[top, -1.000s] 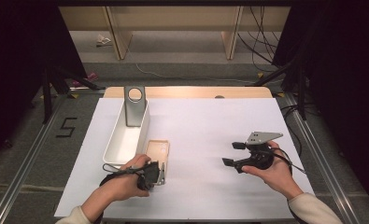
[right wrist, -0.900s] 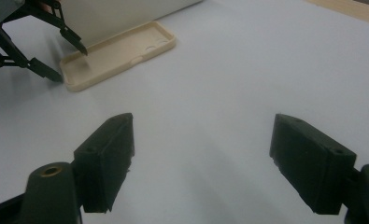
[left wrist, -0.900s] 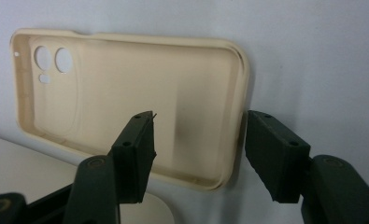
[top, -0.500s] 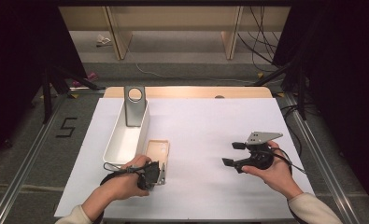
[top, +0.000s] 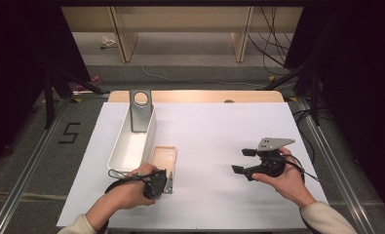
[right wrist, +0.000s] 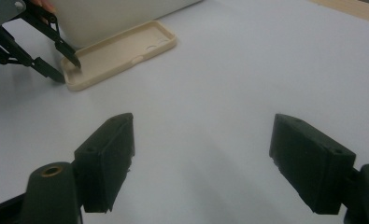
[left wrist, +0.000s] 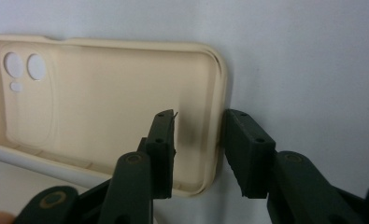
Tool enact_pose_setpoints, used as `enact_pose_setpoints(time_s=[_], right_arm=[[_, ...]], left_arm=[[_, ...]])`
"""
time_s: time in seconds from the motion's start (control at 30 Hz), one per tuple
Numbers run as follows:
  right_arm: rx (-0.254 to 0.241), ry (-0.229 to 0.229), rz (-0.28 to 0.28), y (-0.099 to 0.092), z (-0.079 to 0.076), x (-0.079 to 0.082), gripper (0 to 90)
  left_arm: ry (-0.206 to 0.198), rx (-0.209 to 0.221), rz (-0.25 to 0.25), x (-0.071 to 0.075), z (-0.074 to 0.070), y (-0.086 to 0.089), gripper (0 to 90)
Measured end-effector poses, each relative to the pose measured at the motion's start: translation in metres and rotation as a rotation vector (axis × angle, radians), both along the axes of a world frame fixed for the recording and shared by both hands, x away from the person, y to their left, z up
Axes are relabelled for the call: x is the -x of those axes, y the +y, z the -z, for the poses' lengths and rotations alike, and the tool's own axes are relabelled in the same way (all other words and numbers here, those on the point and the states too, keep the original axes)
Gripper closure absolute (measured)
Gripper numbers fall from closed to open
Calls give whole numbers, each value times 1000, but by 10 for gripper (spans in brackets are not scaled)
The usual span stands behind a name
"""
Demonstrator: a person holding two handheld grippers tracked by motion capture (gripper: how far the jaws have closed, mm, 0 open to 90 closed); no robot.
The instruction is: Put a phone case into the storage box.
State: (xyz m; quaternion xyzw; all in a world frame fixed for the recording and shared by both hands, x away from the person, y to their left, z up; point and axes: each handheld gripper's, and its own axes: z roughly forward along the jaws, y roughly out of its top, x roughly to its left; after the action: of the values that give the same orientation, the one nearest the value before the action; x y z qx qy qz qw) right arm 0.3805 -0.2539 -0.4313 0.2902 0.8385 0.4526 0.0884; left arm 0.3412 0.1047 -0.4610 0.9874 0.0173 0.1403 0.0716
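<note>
Cream-coloured soft plastic phone case [left wrist: 102, 102], one only, lay open side up on the white sheet covering the table [top: 214, 131], just beside the long white rectangular tray [top: 126, 146]. My left gripper [left wrist: 198, 144] had its two black jaws astride the case's short end wall, one inside the shell, one outside on the sheet. They had just been closing with that wall between them, yet a gap showed on both sides, so they did not yet press on it.

My left gripper view showed what the high view could not: the case's rounded corners, its raised lip, and three camera cut-outs, two round and one small oval. The high view showed one grey metal stand with a round hole [top: 141, 110] rising from the tray's far end.

My right gripper [right wrist: 203, 163] hung well apart over bare sheet, jaws spread wide with nothing between them. Its view caught the left gripper's thin linkage at the case's end.
</note>
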Motion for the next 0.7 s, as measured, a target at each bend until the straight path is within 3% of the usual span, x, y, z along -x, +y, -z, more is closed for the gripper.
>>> enact_pose_setpoints(time_s=[0.7], right_arm=[[1, 0, -1, 0, 0, 0, 232]], left_arm=[[61, 0, -5, 0, 0, -1, 780]])
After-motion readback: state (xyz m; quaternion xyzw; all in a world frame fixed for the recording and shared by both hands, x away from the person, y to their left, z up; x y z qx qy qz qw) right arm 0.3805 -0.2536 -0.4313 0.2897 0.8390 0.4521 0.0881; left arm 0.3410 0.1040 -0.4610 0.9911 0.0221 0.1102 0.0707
